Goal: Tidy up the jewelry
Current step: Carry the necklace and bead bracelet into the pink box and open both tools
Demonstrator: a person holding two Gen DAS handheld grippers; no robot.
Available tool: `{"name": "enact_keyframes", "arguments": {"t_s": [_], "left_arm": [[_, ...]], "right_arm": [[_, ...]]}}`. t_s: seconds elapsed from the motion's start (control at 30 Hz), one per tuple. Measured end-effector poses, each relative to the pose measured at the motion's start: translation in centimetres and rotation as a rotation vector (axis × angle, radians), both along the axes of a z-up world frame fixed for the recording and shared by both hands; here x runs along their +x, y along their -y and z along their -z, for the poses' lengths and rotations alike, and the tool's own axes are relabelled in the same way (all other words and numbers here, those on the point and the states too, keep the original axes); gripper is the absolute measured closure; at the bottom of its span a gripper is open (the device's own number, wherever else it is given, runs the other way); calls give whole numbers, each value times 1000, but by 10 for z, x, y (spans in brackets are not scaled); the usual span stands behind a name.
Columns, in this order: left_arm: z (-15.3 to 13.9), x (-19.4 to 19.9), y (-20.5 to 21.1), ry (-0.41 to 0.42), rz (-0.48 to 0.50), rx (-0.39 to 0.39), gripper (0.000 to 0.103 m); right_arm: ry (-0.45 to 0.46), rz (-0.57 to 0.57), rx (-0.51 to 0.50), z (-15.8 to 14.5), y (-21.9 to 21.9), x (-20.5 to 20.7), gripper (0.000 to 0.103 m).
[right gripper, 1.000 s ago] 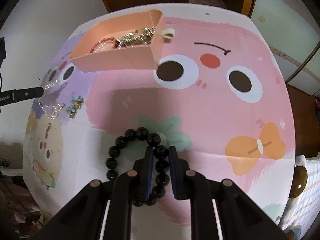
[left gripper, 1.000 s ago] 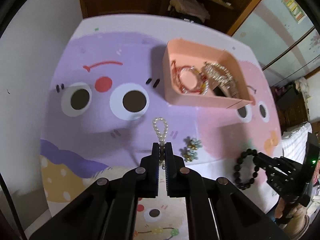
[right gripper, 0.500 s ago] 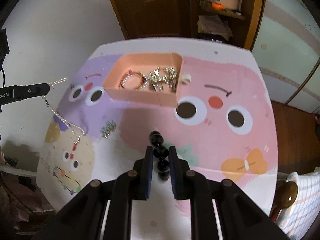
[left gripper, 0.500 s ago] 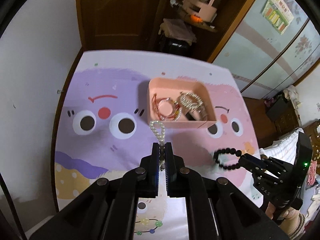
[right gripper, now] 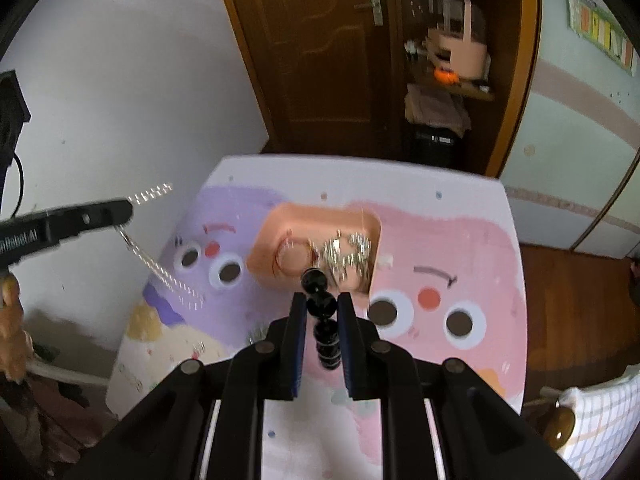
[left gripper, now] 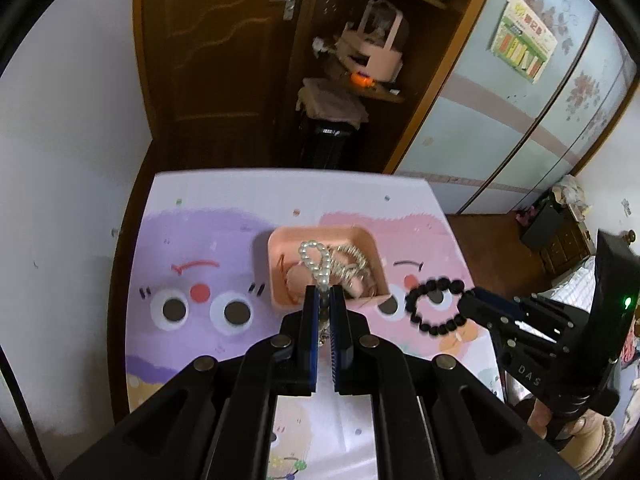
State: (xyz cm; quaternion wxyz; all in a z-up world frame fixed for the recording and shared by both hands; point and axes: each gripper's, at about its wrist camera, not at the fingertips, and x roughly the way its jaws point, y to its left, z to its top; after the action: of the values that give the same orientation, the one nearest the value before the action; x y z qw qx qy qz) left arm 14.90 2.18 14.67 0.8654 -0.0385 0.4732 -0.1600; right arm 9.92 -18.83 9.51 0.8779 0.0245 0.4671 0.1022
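Observation:
My left gripper (left gripper: 324,294) is shut on a white pearl necklace (left gripper: 316,262), held high above the table; its chain hangs down in the right wrist view (right gripper: 160,270). My right gripper (right gripper: 322,304) is shut on a black bead bracelet (right gripper: 322,308), also lifted; the bracelet shows as a ring in the left wrist view (left gripper: 434,305). A pink tray (left gripper: 276,272) on the cartoon table mat holds a red bracelet (left gripper: 290,280) and silver jewelry (left gripper: 352,264). The tray also shows in the right wrist view (right gripper: 266,248).
The table mat (left gripper: 192,240) has purple and pink cartoon faces. A small flower-shaped piece (right gripper: 256,334) lies on the mat near the left. A white wall stands left, a brown door (left gripper: 224,40) and shelves behind, a bed (right gripper: 600,420) at right.
Both grippers have risen well above the table, carrying the pearl necklace and the black bracelet up with them. The table and tray now look smaller and farther below.

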Motion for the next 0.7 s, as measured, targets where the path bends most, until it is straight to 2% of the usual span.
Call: {"name": "enact_keyframes", "arguments": {"t_s": [0.17,0.33,0.5,0.7], "left_arm": [[-11,14,13,29,3,-3,100],[-2,39,30,47,-13,29,100],[27,68,37,29,-39,42,100],[85,95,41,-53,-60,51,100]], "right_arm": [[41,31,17,-24,1,27,88],[35,51,64,-28,2,58,88],[8,57,75,-14,-4,83,88],[-48,70,103,14,-8,110,88]]}}
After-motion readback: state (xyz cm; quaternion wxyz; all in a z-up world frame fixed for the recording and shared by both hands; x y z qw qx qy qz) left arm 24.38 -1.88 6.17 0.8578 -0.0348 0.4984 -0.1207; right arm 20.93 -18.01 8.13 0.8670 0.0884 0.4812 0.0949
